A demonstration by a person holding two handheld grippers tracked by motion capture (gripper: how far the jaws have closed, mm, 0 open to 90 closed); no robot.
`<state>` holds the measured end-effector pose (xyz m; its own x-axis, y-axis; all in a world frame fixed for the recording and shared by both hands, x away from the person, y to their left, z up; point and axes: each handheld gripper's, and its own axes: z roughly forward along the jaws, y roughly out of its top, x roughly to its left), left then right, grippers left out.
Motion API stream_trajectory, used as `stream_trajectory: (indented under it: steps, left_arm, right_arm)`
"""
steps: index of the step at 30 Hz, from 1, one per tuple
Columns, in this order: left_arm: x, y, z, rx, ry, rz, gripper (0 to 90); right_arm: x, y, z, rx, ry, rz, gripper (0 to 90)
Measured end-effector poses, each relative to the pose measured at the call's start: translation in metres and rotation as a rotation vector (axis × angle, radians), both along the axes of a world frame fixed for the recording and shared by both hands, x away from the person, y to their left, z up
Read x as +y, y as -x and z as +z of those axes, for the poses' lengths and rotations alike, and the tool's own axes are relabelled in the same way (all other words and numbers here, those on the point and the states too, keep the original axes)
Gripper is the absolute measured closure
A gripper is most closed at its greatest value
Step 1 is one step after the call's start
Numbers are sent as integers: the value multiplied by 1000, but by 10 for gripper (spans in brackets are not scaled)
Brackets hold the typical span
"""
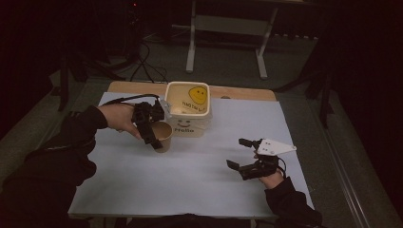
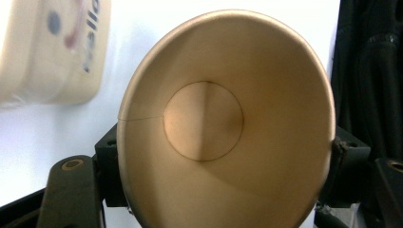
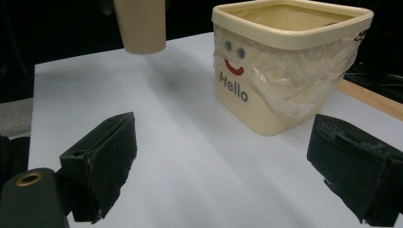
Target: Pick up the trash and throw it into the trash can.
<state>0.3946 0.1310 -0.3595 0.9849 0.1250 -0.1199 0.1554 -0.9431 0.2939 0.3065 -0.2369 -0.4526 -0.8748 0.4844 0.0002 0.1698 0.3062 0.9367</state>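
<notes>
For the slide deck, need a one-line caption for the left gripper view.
Left gripper shut on an empty brown paper cup, its mouth facing the camera, cream "Hello" bin behind on the white table.

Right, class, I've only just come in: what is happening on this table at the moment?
A person works with two hand-held claws. The left claw is shut on a brown paper cup, held off the white table and tilted, beside the cream "Hello" bin lined with clear plastic. The cup looks empty inside. The right claw is open and holds nothing, low over the table's right side.
</notes>
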Motion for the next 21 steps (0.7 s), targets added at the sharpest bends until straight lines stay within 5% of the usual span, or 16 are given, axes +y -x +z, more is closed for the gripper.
stream_trajectory:
  steps: [21]
  left_arm:
    - [-11,-19,42,-17,22,-5,269]
  right_arm:
    - [0,0,0,0,4,2,93]
